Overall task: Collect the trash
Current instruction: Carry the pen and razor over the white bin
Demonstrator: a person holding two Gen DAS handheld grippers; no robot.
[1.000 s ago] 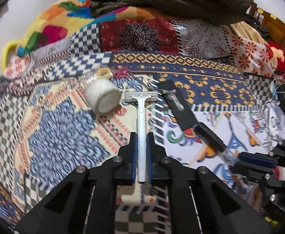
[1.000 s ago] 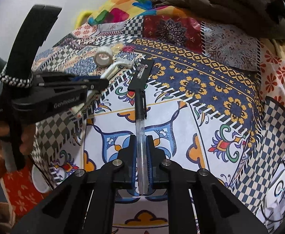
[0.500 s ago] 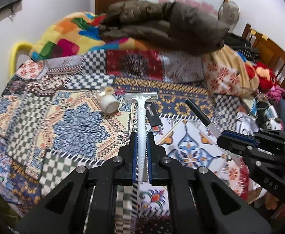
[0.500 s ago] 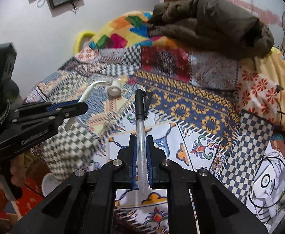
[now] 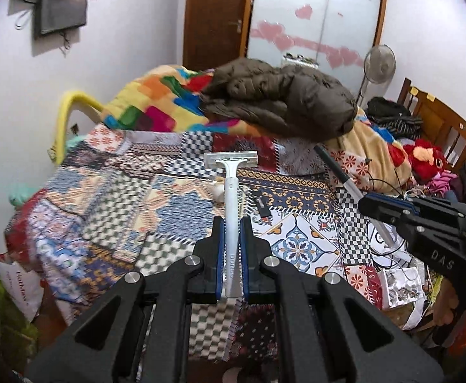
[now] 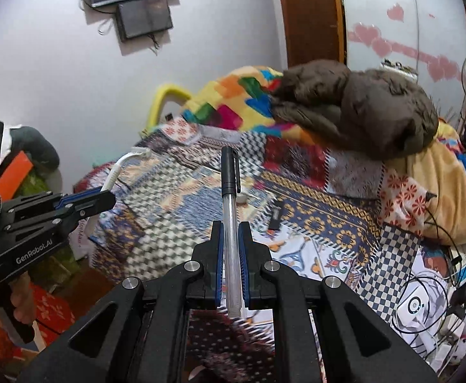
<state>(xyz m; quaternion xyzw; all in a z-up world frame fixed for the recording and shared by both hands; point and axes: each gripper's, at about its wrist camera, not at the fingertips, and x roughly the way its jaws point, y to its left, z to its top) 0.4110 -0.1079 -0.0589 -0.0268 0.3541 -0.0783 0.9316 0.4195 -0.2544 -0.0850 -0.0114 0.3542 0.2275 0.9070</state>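
Note:
My left gripper [image 5: 232, 233] is shut on the handle of a white disposable razor [image 5: 231, 185], head up, held high above the patterned bed. My right gripper [image 6: 230, 239] is shut on a clear pen with a black cap [image 6: 230, 198], also lifted off the bed. The right gripper and pen [image 5: 344, 185] show at the right of the left wrist view. The left gripper and razor [image 6: 118, 169] show at the left of the right wrist view. A white tape roll [image 5: 218, 191] and a small black flat piece [image 5: 263, 207] lie on the bed.
The bed carries a patchwork cover [image 5: 121, 198], a colourful blanket [image 5: 156, 102] and a brown jacket [image 5: 281, 102] at the far end. Cables and clutter [image 6: 431, 287] lie at the right. A white bag [image 5: 19, 284] sits low at the left.
Both grippers have risen and pulled back from the bed, carrying the razor and the pen with them. The tape roll and black piece stay on the bed, now farther away.

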